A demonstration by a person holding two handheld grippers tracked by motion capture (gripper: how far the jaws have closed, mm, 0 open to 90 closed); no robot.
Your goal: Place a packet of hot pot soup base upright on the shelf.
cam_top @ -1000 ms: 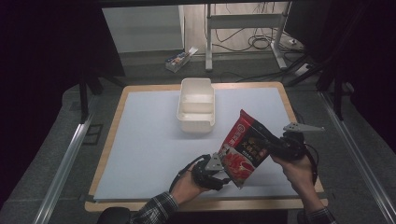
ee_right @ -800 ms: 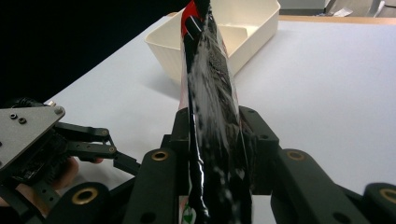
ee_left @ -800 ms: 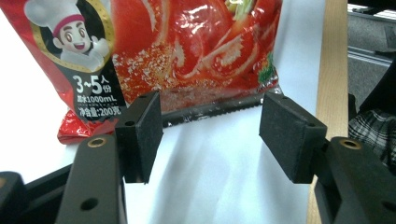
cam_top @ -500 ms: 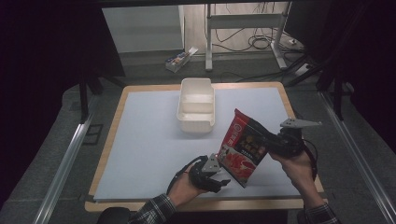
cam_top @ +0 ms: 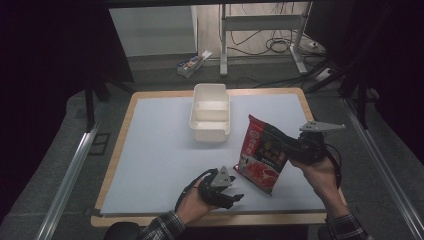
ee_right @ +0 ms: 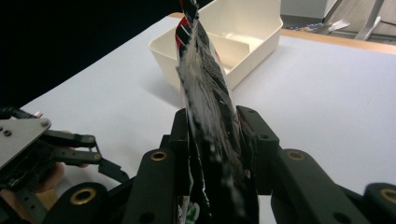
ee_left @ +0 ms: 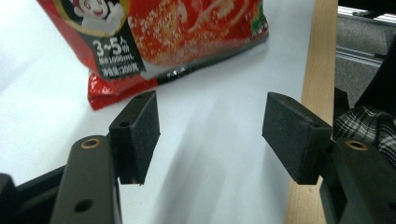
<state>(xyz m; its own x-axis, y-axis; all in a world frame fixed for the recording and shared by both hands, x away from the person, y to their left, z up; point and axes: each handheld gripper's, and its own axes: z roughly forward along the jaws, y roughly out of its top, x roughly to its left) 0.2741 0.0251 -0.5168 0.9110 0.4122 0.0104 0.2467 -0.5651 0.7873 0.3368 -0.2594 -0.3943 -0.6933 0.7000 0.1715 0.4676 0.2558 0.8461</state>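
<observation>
Whereas a second ago the left gripper [cam_top: 235,197] sat close against the lower edge of the glossy red and black foil food packet [cam_top: 262,156], it now lies a little apart from it, its jaws having just been opening, with nothing but bare white table mat [cam_top: 160,150] between the black foam pads [ee_left: 140,135]. The left hand [cam_top: 192,207] rests low on the mat near the front edge, the gripper pointing toward the packet. The right gripper [cam_top: 287,147], held raised by the right hand [cam_top: 320,175], is clamped on the packet's edge, holding it tilted with its bottom corner apparently touching the mat, in front and to the right of the cream plastic two-compartment bin [cam_top: 210,112]. The packet reads "3~5"; smaller print is too blurred.
</observation>
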